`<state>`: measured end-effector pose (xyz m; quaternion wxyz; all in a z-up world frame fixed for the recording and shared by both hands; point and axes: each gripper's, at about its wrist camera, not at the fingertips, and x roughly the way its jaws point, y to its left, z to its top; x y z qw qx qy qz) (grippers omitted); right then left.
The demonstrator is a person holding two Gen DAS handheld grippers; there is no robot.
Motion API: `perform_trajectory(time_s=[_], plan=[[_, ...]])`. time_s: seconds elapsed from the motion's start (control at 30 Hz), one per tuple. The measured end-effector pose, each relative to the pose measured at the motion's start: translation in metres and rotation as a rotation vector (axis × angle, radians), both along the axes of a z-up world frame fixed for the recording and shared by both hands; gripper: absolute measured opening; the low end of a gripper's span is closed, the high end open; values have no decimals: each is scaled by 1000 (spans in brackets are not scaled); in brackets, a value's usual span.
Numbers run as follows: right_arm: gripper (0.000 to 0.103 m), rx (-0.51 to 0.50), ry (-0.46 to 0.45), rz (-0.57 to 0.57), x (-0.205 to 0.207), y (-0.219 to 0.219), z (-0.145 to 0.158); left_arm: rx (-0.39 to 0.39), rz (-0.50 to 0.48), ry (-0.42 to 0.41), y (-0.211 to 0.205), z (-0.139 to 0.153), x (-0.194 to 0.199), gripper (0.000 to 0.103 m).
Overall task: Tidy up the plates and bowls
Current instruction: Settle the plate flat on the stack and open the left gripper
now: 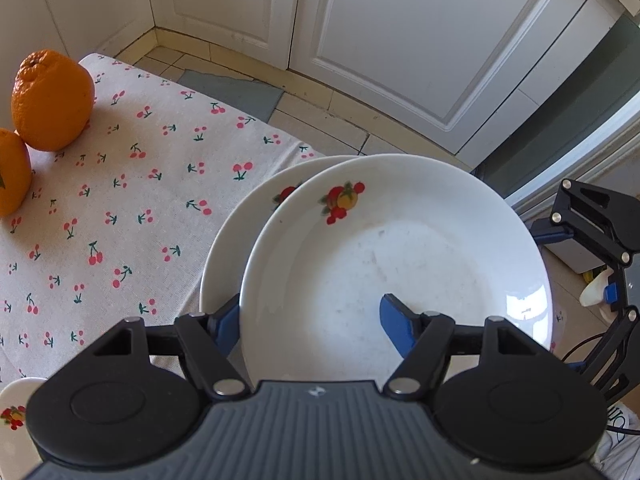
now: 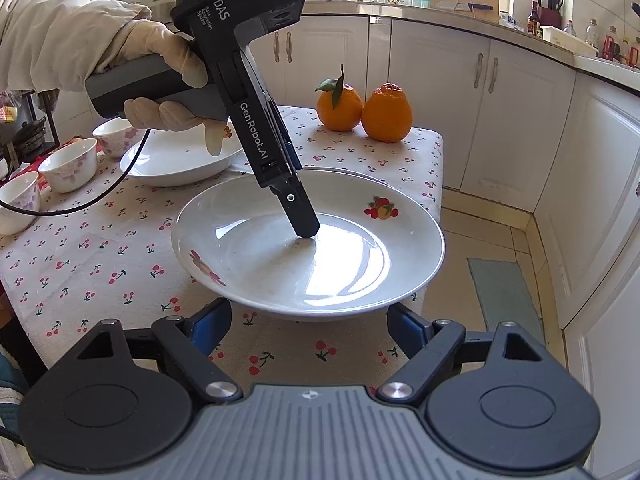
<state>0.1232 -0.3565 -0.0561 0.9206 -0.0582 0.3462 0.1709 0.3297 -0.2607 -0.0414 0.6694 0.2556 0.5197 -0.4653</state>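
Observation:
My left gripper [image 1: 312, 320] is shut on the near rim of a white fruit-print plate [image 1: 400, 248], with one blue pad inside the dish and the other under the rim. This plate lies over a second matching plate [image 1: 248, 220], shifted to its right; only the lower plate's left rim shows. From the right wrist view the left gripper [image 2: 306, 228] reaches steeply down into the plate [image 2: 340, 264], held by a gloved hand [image 2: 160, 52]. My right gripper [image 2: 310, 330] is open just short of the plate's near rim, gripping nothing.
A cherry-print cloth covers the small table [image 2: 100, 264]. Two oranges [image 2: 366, 110] stand at its far corner. A third plate [image 2: 180, 160] and several small bowls [image 2: 70, 164] sit at the left. White cabinets [image 2: 520, 120] and a tiled floor [image 2: 480, 240] lie beyond the table's right edge.

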Motion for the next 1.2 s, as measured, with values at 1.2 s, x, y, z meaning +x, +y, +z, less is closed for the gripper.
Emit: perform_trajectory(time_s=[1.2], plan=[[89, 17, -29, -21, -2, 0, -1, 46, -35, -83, -1, 10, -5, 79]])
